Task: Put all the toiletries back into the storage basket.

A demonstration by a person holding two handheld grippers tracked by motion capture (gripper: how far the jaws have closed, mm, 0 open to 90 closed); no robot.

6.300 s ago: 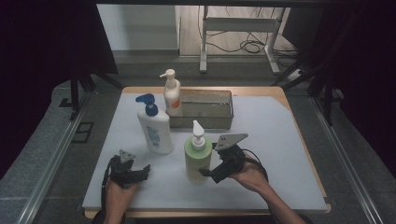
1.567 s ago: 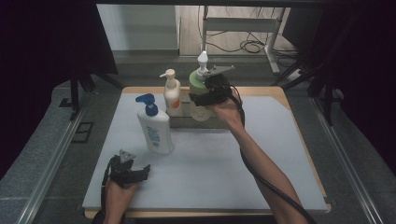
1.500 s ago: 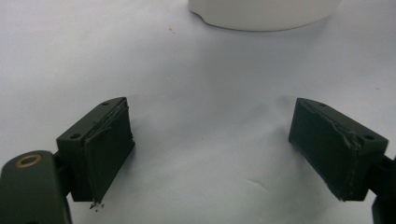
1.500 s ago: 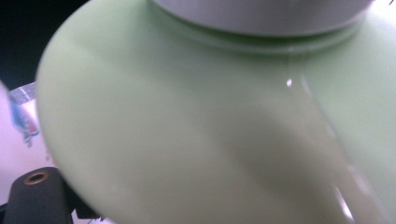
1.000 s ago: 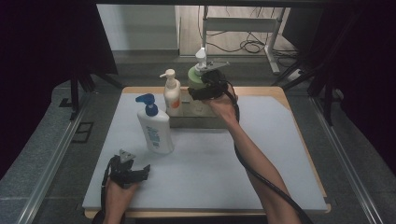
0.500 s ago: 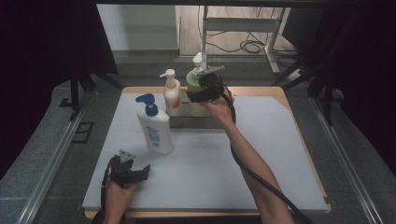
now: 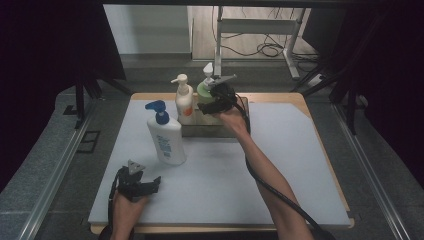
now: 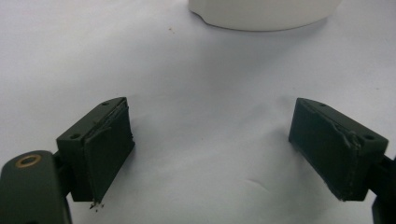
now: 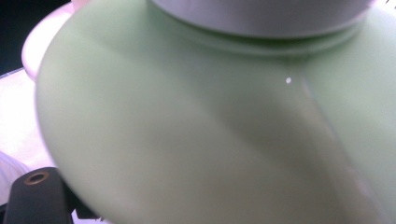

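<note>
A pale green pump bottle (image 7: 203,90) is upright at the back of the table, over the left end of a grey metal box (image 7: 216,130). My right gripper (image 7: 214,100) is shut on its body, and the gripper and hand hide its base. In the right gripper view the green bottle (image 9: 210,140) is pressed close against the camera. My left gripper (image 7: 145,184) rests on the white mat near the front left. Its jaws stand wide apart in the left gripper view (image 8: 224,154) with nothing between them.
A white bottle with a blue pump (image 7: 165,138) stands left of centre; its base (image 8: 261,11) lies just beyond the left jaws. A white bottle with an orange label (image 7: 183,102) stands beside the box's left end. The white mat (image 7: 300,165) covers the table.
The right gripper carried the green bottle from the table's front to the back, and over the last second lowered it slightly toward the grey box. The left gripper stayed still.
</note>
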